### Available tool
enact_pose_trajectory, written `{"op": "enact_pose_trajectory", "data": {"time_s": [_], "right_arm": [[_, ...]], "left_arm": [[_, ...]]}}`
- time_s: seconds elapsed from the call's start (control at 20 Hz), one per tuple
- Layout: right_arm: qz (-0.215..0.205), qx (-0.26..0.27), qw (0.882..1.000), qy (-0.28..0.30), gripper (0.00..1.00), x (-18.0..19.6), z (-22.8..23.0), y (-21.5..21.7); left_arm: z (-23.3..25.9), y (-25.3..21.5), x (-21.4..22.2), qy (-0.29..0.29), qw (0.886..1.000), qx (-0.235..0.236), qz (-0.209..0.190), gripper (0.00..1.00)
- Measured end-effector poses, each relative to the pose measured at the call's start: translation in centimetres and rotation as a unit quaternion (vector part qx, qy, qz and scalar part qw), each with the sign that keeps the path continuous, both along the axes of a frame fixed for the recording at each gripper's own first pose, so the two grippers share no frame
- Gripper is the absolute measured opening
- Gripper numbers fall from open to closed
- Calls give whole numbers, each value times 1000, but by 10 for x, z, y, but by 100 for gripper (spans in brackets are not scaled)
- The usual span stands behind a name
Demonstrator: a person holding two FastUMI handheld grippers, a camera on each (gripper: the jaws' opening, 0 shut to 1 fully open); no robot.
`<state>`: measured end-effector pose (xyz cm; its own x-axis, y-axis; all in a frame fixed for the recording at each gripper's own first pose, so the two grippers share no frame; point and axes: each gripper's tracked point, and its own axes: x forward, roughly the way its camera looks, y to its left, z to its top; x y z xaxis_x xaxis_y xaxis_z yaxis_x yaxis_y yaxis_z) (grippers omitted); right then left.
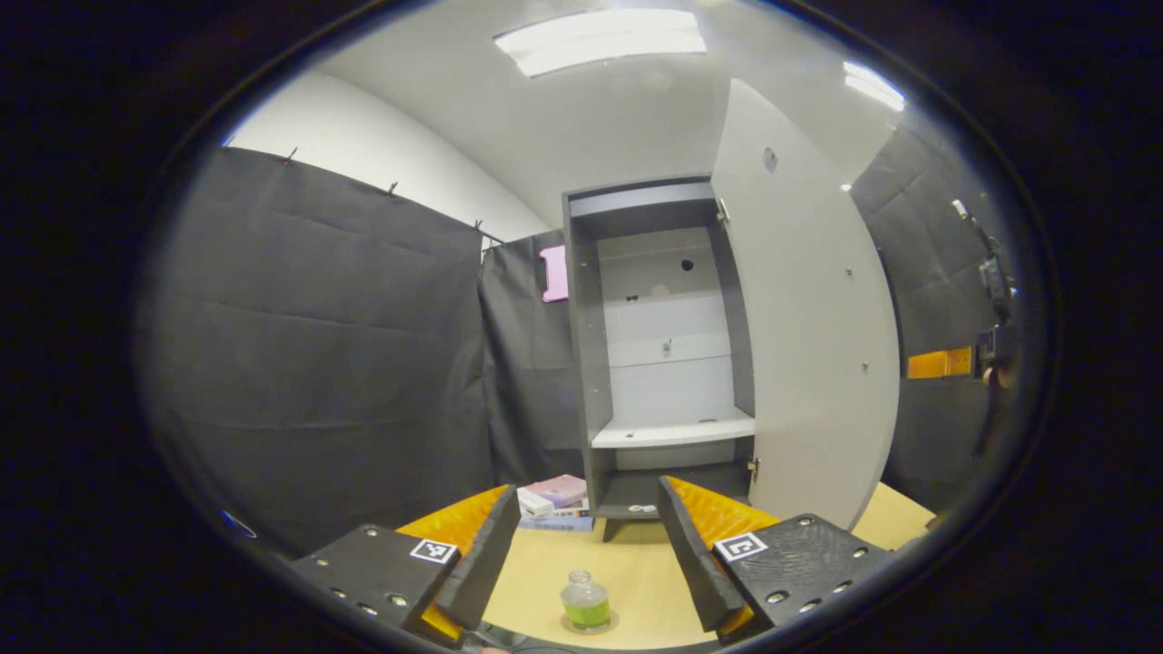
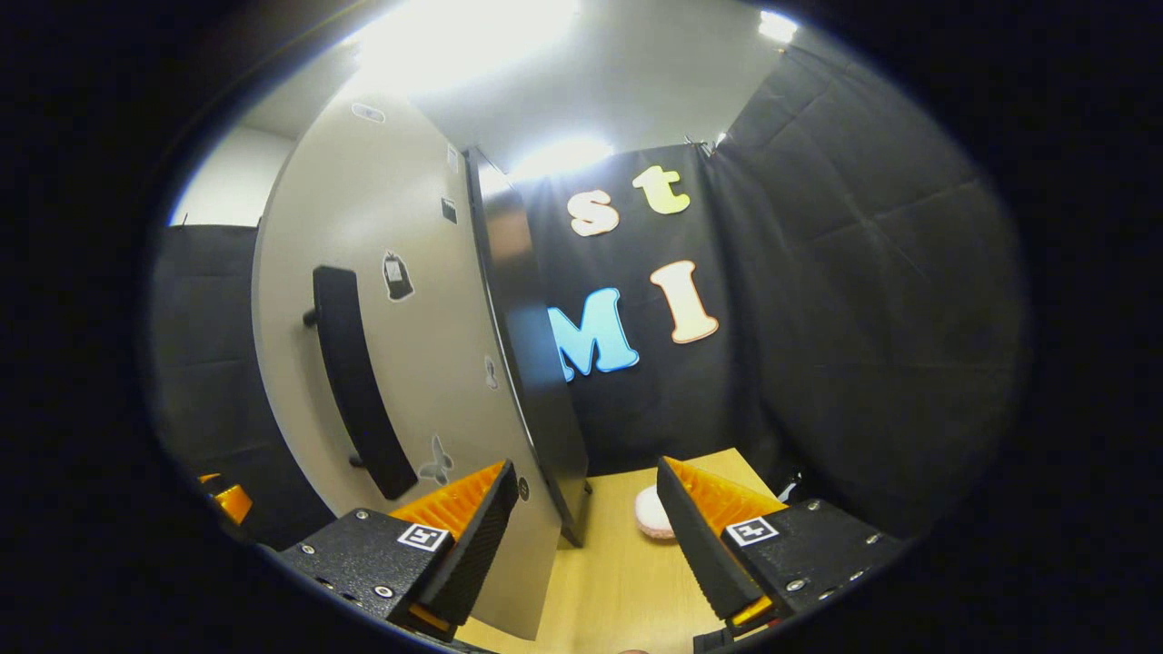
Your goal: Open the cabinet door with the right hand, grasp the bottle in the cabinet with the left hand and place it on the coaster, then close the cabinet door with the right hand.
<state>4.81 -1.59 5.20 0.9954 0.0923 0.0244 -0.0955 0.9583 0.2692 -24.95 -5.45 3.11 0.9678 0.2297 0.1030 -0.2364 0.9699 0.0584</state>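
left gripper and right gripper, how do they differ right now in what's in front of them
The left gripper faces the open cabinet with its bare shelf; the right gripper faces the edge of the open cabinet door, beside its dark handle.
Below the left gripper the bottle stands on the coaster; between the right gripper's fingers is bare table.
Both are open and hold nothing.

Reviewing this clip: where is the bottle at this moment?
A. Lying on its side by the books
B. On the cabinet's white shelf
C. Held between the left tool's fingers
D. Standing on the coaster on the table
D: in the left gripper view the bottle stands upright on the coaster, between but clear of the open left tool, while the cabinet shelf is bare.
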Motion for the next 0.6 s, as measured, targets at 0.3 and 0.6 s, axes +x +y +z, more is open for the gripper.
{"op": "enact_pose_trajectory", "data": {"time_s": [0.3,0.6], "right_arm": [[18,-36,999,-18,93,8,15,36],[38,-48,998,-11,93,11,15,69]], "left_arm": [[-15,10,11,14,999,-37,-12,87],[-10,36,8,7,1000,-27,11,90]]}}
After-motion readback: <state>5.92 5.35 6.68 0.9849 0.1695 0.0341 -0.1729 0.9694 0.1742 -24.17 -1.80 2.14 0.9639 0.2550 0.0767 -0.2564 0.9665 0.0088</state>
